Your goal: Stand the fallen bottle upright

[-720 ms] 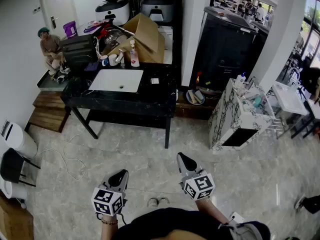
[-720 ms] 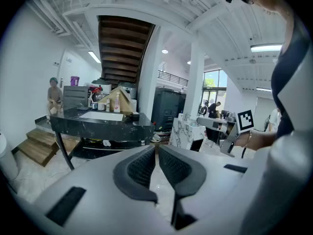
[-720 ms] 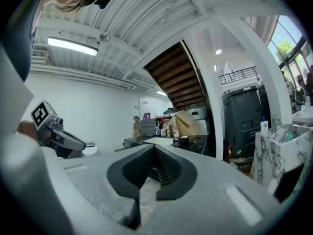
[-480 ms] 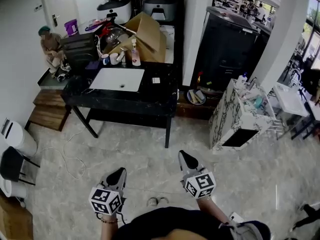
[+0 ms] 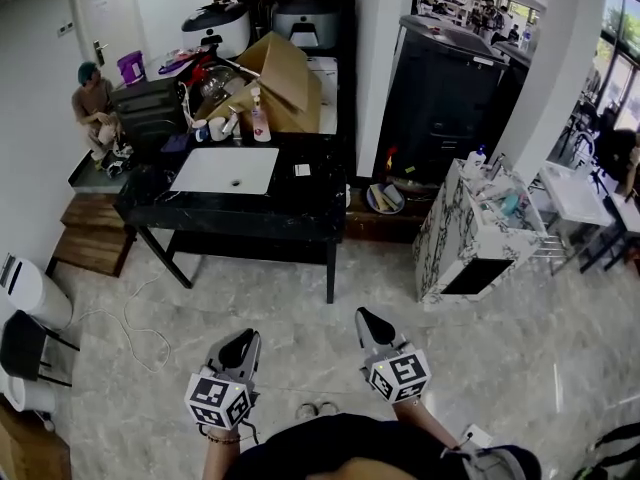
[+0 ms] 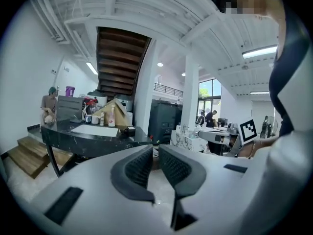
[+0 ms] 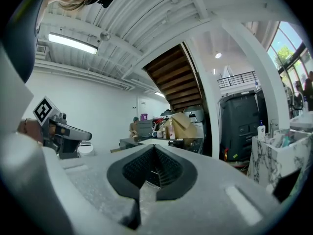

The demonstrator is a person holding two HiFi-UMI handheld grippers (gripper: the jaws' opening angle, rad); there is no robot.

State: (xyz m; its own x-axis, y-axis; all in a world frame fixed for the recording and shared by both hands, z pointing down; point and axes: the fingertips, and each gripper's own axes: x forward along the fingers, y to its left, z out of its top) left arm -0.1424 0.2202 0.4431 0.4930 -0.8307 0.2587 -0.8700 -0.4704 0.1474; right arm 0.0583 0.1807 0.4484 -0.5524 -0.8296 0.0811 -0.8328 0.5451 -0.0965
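Far ahead stands a black table [image 5: 300, 203] with a white sink basin [image 5: 225, 170] set in it. At its back edge a pink pump bottle [image 5: 259, 118] stands upright, and a pale bottle [image 5: 231, 122] lies tilted beside it, too small to make out further. The table [image 6: 98, 136] and pump bottle [image 6: 112, 116] also show in the left gripper view. My left gripper [image 5: 243, 346] and right gripper [image 5: 372, 323] hover over the floor well short of the table, both shut with nothing in them. In their own views the left gripper [image 6: 154, 150] and right gripper [image 7: 154, 149] hold nothing.
A person [image 5: 92, 98] crouches by wooden steps [image 5: 90, 238] left of the table. A cardboard box [image 5: 282, 73] sits behind the bottles. A marble cabinet [image 5: 465, 233] and a black cabinet [image 5: 450, 88] stand right. A cable [image 5: 130, 318] trails on the floor.
The head view has shifted a little, so the table and bottles sit slightly further left. Both grippers stay shut in about the same places.
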